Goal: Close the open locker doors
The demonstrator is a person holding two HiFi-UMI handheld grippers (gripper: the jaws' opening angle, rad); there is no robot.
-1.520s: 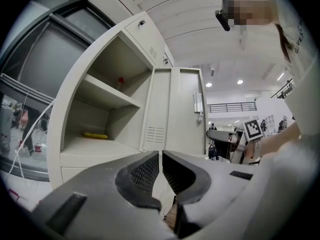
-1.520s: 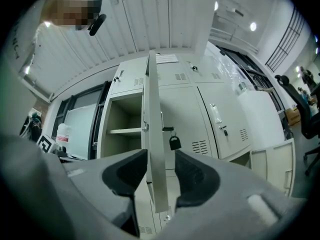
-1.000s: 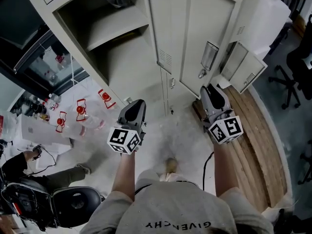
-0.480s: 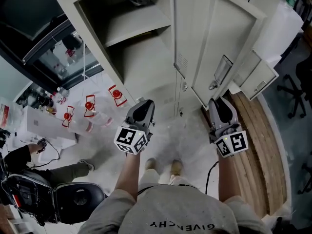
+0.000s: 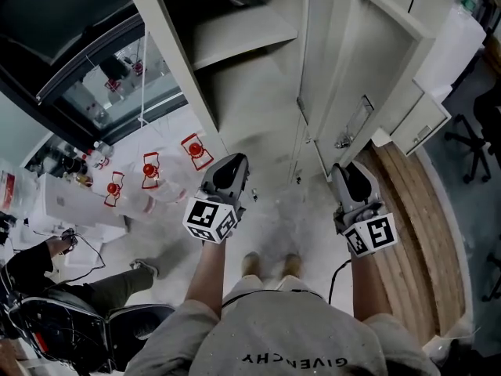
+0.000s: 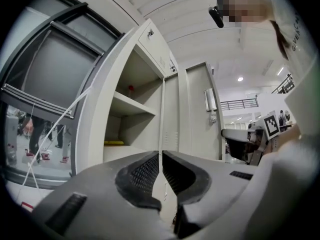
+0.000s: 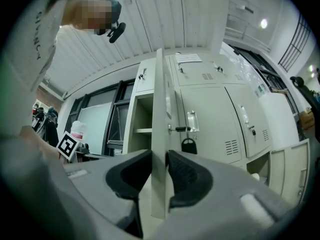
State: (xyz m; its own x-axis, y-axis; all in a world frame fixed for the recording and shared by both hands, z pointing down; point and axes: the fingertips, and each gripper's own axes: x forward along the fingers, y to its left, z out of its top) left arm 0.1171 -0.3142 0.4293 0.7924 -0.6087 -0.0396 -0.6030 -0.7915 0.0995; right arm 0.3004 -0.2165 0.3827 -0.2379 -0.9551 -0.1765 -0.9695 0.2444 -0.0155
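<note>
Closer now, the right hand-held gripper (image 7: 159, 160) straddles, jaws opening, the free edge of the stiff, likely light-swinging locker door (image 7: 159, 104); left hand-held gripper (image 6: 160, 160) pressed together, empty.

My head view looks steeply down from above, just before the open locker door (image 5: 376, 53). The left gripper view faces upward at that door from its left, near; the right gripper view meets its edge head-on, closer. All three share the door.
</note>
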